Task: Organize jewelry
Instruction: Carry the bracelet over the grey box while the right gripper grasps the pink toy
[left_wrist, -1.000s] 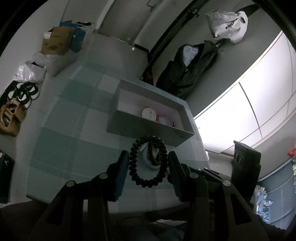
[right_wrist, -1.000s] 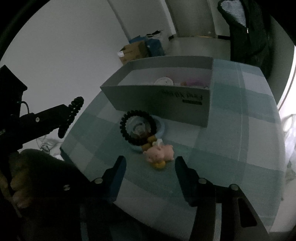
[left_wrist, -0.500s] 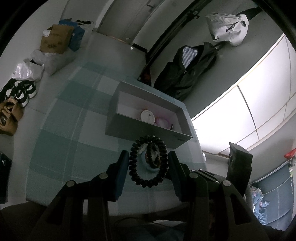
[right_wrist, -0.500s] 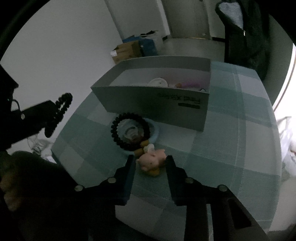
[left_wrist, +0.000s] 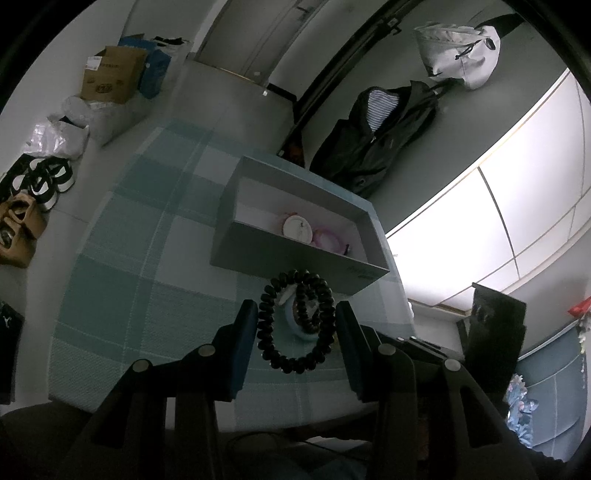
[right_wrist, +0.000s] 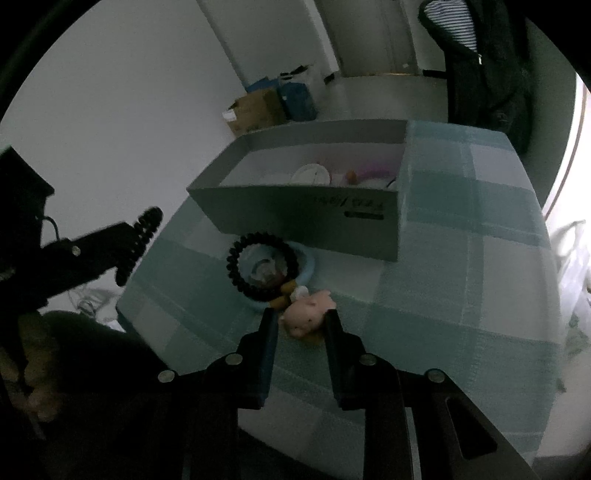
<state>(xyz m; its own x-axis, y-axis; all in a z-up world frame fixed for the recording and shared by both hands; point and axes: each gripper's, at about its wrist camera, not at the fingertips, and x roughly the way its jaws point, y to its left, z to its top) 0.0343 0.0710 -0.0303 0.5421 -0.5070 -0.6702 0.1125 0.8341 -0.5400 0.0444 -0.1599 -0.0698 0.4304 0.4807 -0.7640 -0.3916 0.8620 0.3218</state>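
Note:
My left gripper (left_wrist: 296, 325) is shut on a black spiral bracelet (left_wrist: 280, 360) and holds it above the table, short of the grey box (left_wrist: 295, 254); it also shows in the right wrist view (right_wrist: 138, 243). My right gripper (right_wrist: 299, 325) has closed in around a pink pig charm (right_wrist: 308, 314) on the checked cloth; its fingers look to touch the pig's sides. A black bead bracelet (right_wrist: 240, 273) lies over a small blue dish (right_wrist: 306, 267) beside the pig. The box holds a white round item (right_wrist: 310, 173) and pink pieces.
The teal checked tablecloth (right_wrist: 461, 295) covers a round table; its edge is close on the left and front. Cardboard boxes (left_wrist: 110, 74) and shoes (left_wrist: 40, 177) sit on the floor. A dark jacket (left_wrist: 373, 136) hangs behind the table.
My right gripper has narrowed from wide open to close around the pig charm. My left gripper has risen a little with the spiral bracelet.

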